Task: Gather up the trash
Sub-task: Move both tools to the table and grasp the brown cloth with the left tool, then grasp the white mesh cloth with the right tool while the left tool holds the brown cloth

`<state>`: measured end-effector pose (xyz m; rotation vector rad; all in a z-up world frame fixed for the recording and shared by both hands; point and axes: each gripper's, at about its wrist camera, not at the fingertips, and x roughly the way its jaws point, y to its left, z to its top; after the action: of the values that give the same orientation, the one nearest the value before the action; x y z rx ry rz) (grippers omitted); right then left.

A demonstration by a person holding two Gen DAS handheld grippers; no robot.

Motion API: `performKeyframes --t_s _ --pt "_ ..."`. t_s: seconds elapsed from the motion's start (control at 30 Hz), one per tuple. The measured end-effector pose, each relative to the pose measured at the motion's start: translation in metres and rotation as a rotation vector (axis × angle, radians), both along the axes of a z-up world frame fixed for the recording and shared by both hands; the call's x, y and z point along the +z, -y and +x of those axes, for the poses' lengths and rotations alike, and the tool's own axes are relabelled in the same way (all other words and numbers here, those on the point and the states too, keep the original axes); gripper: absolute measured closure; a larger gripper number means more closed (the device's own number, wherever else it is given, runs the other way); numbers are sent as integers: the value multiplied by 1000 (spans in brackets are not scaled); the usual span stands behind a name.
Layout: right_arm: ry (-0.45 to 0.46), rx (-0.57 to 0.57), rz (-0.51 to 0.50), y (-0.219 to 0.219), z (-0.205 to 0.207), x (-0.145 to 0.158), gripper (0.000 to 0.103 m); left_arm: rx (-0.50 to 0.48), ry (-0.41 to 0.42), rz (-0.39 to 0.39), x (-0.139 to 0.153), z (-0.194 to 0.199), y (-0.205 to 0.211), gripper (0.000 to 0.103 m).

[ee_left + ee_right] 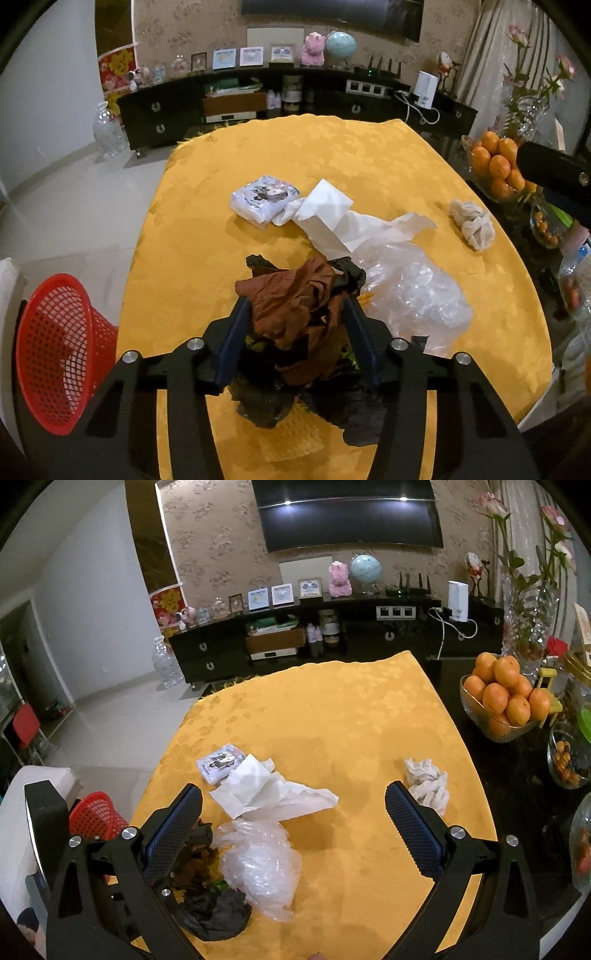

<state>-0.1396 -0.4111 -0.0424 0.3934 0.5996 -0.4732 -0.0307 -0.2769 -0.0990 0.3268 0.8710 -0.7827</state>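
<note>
A yellow cloth covers the surface (332,155), with a red basket (55,350) off its left edge. The left gripper (295,306) has its fingers pinched on a brown and black crumpled bag (295,299), which looks soft, light and squashy, so the bunched middle seems the best spot. The right gripper (295,823) has its fingers spread wide, holding nothing, above a clear plastic bag (258,864).

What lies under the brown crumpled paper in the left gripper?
Under the brown paper lies a black plastic bag. Green bits show beside it; the rest is covered.
</note>
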Motion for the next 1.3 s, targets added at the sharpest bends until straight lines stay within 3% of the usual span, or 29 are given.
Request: performKeyframes --t_s 0.23,0.5,0.67,0.83,0.93,1.03,1.3 --pt "14 -10 3 9 -4 5 6 17 20 -98 33 0 -19 57" --pt "31 -78 9 77 -20 24 6 75 126 -225 87 0 -56 57" --pt "-28 -147 41 119 -19 -11 6 132 151 -253 97 7 -77 57" --pt "-184 -196 81 143 4 -69 6 172 139 -251 96 15 -82 57" --pt "-229 -202 109 148 13 -91 6 177 135 -253 94 15 -84 57" --pt "-253 -195 123 150 18 -101 12 178 134 -254 93 16 -84 57" --pt "-341 -165 163 157 27 -129 51 192 131 -239 86 18 -87 57"
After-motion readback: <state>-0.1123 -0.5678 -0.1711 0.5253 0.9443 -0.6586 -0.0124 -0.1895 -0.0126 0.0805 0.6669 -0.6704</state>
